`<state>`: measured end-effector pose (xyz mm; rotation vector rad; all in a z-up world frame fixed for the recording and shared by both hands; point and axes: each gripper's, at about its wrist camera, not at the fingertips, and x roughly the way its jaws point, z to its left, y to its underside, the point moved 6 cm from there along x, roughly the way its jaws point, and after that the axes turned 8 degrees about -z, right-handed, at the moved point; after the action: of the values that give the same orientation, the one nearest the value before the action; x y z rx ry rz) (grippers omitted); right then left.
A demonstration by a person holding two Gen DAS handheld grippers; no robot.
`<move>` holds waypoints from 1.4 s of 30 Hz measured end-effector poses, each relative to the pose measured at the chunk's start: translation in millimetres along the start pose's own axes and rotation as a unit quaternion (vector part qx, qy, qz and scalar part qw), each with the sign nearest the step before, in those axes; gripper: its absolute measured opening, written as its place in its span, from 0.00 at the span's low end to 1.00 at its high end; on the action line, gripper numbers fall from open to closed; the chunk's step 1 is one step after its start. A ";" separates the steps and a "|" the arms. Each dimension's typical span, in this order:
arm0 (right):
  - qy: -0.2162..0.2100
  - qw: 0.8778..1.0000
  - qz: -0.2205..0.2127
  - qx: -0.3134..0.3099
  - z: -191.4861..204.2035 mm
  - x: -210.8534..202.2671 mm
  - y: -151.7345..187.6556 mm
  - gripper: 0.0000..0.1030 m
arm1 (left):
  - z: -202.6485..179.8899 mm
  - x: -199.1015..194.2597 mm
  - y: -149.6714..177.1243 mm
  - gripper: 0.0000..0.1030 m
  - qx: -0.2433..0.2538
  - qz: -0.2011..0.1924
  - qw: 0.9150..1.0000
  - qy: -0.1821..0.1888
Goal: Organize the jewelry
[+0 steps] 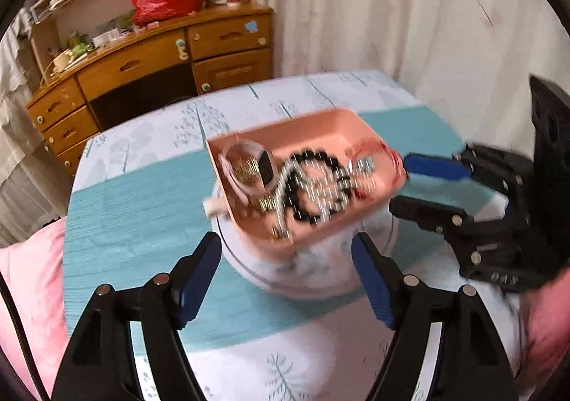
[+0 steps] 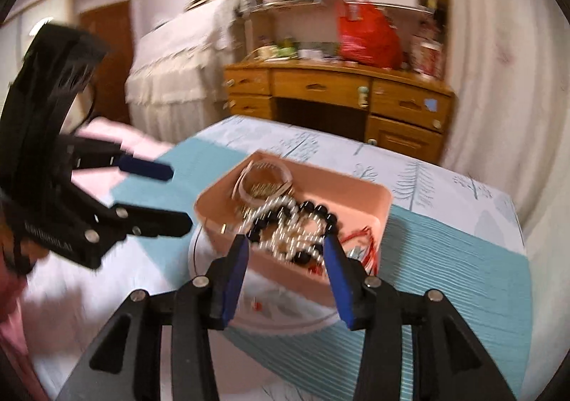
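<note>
On the tree-printed table (image 1: pixel 149 194) sits a pink plastic tray (image 1: pixel 320 130) heaped with black-bead and silver jewelry (image 1: pixel 313 183). Both my left claw (image 1: pixel 286 278) and right claw (image 2: pixel 285 269) gape, pinching nothing.

A shallow pink plastic tray (image 1: pixel 322 123) is sitting tilted on a white round dish (image 1: pixel 302 272), holding a black bead bracelet (image 1: pixel 320 183), silver bead chains (image 1: pixel 322 194), red cord (image 1: pixel 370 148) and a gold piece (image 1: pixel 245 169).
</note>
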<state>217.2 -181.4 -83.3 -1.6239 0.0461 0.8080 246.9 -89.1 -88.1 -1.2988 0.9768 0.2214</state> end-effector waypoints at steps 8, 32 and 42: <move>-0.061 0.996 0.048 -0.045 13.3 8.1 34.6 0.43 | -22.2 5.5 31.9 0.75 0.015 0.017 0.999 0.048; -0.076 0.989 0.113 -0.049 20.6 42.7 43.9 0.13 | -56.3 44.8 47.3 0.62 0.056 0.030 0.997 0.048; -0.078 0.990 0.118 -0.018 6.3 35.3 46.2 0.07 | -62.1 52.1 46.8 0.38 0.065 0.025 0.996 0.050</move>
<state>219.6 -172.6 -141.1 -1.6026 0.1149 1.1211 218.5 -148.2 -154.8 -1.1768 1.0913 0.1304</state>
